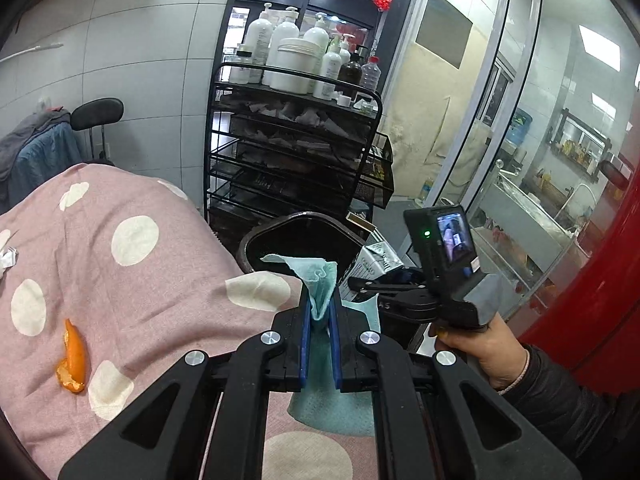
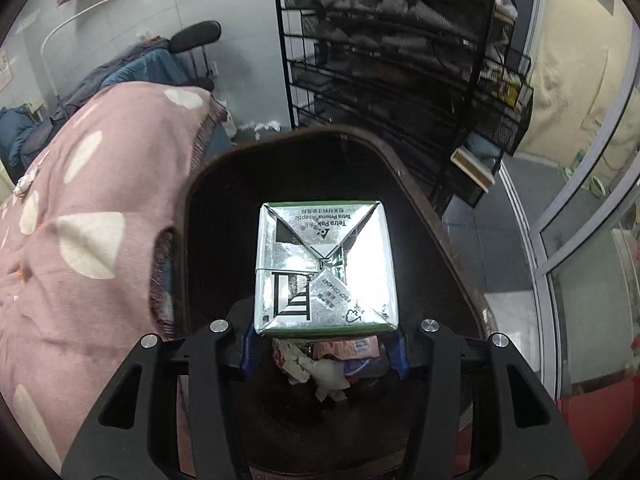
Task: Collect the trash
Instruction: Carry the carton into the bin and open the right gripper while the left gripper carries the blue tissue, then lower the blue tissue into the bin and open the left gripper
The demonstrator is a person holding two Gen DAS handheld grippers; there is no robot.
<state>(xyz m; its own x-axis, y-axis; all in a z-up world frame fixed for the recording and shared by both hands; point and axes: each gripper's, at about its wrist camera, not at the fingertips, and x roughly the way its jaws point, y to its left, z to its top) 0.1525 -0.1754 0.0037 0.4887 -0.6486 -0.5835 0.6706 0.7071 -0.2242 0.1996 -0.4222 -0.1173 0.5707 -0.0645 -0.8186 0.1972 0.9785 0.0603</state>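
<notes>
My left gripper (image 1: 320,316) is shut on a teal cloth wipe (image 1: 320,284) and holds it above the pink dotted blanket (image 1: 132,288), close to the black trash bin (image 1: 304,236). My right gripper (image 2: 324,344) is shut on a silver drink carton (image 2: 324,268) and holds it over the open bin (image 2: 440,240); the carton also shows in the left wrist view (image 1: 376,260). Crumpled tissue and wrappers (image 2: 324,364) lie in the bin's bottom. An orange peel (image 1: 74,356) lies on the blanket at the left. A crumpled white scrap (image 1: 8,258) lies at the blanket's far left edge.
A black wire trolley (image 1: 296,152) with white pump bottles (image 1: 288,48) stands behind the bin. A black chair with clothes (image 1: 48,140) stands by the tiled wall. Glass doors (image 1: 520,120) and a red surface (image 1: 600,280) are on the right.
</notes>
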